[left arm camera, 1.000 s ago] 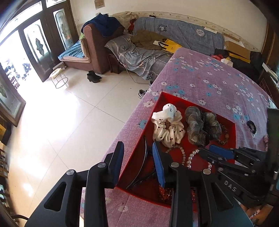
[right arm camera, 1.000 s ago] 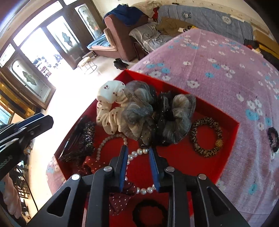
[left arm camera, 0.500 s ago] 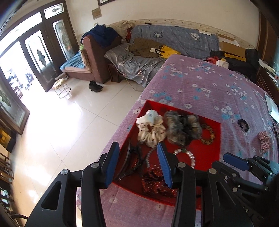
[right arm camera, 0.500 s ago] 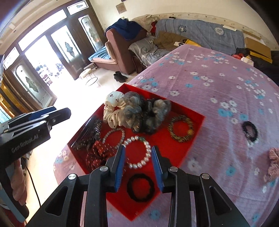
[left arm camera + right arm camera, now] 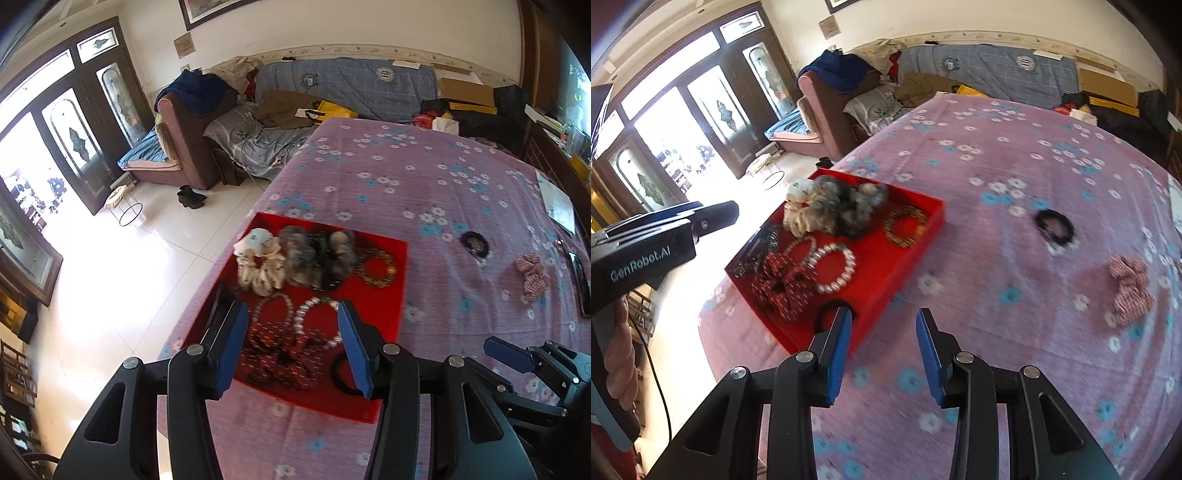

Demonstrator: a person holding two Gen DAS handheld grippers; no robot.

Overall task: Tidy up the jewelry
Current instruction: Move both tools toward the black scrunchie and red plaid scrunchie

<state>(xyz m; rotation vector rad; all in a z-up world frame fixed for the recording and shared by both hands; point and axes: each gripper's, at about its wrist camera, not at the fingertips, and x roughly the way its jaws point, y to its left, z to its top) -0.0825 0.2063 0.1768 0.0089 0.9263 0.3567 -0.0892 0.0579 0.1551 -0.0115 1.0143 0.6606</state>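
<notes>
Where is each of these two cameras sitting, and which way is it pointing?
Left wrist: sits on the left tongs, open, looking down over the red tray; the right tongs show at lower right.
Right wrist: sits on the right tongs, open, over the purple floral cloth; the left tongs show at left.
Shared: tray, black hair tie, pink scrunchie.

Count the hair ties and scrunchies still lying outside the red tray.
2. A black hair tie lies on the purple cloth right of the red tray; a pink scrunchie lies farther right. Others may be out of view.
</notes>
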